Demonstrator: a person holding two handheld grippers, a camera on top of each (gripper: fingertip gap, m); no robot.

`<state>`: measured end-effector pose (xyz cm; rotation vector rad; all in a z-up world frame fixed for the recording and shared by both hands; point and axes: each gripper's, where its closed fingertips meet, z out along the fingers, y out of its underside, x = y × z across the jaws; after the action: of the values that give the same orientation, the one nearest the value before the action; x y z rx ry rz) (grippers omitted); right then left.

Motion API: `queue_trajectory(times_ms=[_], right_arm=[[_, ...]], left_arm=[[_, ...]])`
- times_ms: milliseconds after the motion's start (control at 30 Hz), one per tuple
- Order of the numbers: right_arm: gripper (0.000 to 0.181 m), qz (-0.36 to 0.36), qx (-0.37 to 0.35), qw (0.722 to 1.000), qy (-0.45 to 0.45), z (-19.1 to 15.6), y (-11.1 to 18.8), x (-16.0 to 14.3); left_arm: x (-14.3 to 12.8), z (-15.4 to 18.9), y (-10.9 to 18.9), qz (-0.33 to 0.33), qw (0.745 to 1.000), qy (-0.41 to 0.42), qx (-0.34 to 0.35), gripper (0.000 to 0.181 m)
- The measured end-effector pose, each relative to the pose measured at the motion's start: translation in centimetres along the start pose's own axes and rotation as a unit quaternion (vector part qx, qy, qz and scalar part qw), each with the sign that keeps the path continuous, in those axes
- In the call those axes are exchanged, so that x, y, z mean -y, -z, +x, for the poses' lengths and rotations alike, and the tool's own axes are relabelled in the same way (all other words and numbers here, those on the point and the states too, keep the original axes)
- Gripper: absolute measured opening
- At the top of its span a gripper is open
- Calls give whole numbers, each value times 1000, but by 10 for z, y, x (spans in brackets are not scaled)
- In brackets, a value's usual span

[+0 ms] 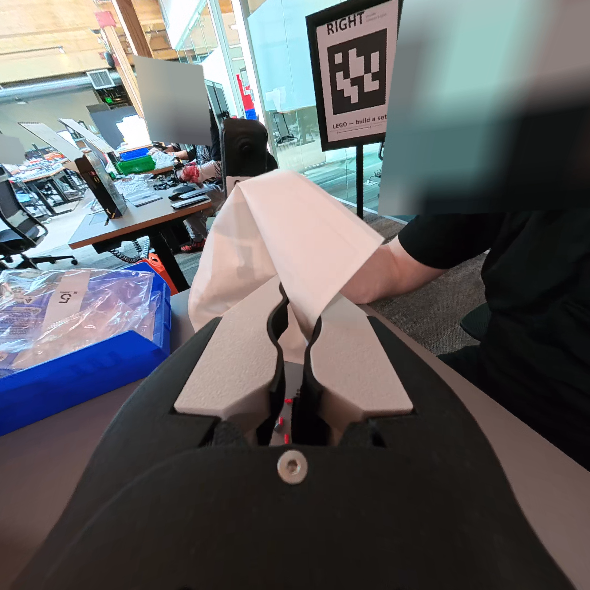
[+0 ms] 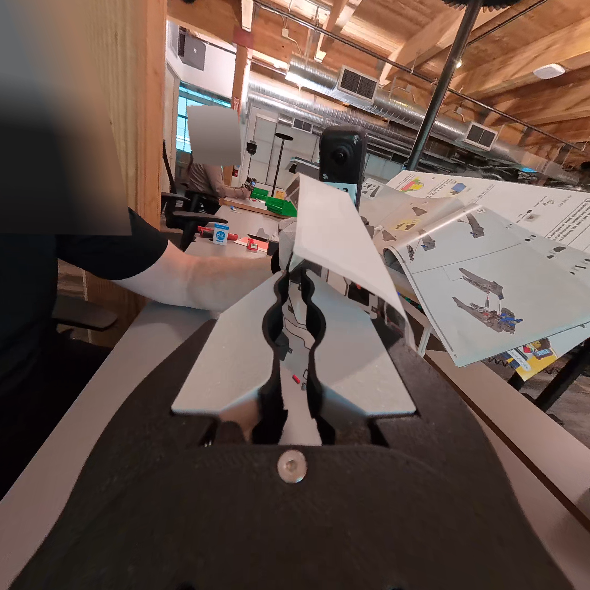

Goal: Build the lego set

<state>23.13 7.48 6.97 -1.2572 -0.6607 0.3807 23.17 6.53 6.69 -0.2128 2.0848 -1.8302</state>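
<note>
A white paper bag (image 1: pixel 303 223) hangs in the air between both grippers. My left gripper (image 1: pixel 301 300) is shut on its lower edge, with the paper running up and over the fingertips. My right gripper (image 2: pixel 295 271) is shut on a corner of the same paper bag (image 2: pixel 335 236). Small red pieces (image 1: pixel 289 400) lie on the grey table under the left gripper's fingers, and one red piece (image 2: pixel 296 379) shows between the right gripper's fingers. The open instruction booklet (image 2: pixel 479 271) stands propped to the right. The bag hides each gripper from the other's view.
A blue bin (image 1: pixel 95 367) holding clear plastic bags sits on the table to the left. A person's forearm (image 1: pixel 399 274) reaches in from the right. A black camera on a pole (image 2: pixel 343 159) stands behind the bag. A marker sign on a stand (image 1: pixel 351 73) is farther back. Both grippers' tips are close together, under 4 cm apart.
</note>
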Motion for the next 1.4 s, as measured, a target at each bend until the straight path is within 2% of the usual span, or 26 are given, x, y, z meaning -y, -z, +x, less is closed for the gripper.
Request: queue_trajectory(times_ms=[167,833,1033,1333,1400], right_arm=[[3,1,-1,1000,2,-1,0,1],[0,26,100,990,-100,-14,1,-3],[0,41,84,991,-94,-8,8,4],[0,6,39,999,-33,-5,5,1],[7,-5,39,999,-21,-8,3,-2]], left_arm=[[2,-1,-1,5,1000,-5,6,0],[-5,11,-3,-39,999,-31,-11,0],[-6,8,2,-55,997,-46,5,0],[-6,3,1,-51,998,-35,15,0],[-5,2,0,-45,998,-31,17,0]])
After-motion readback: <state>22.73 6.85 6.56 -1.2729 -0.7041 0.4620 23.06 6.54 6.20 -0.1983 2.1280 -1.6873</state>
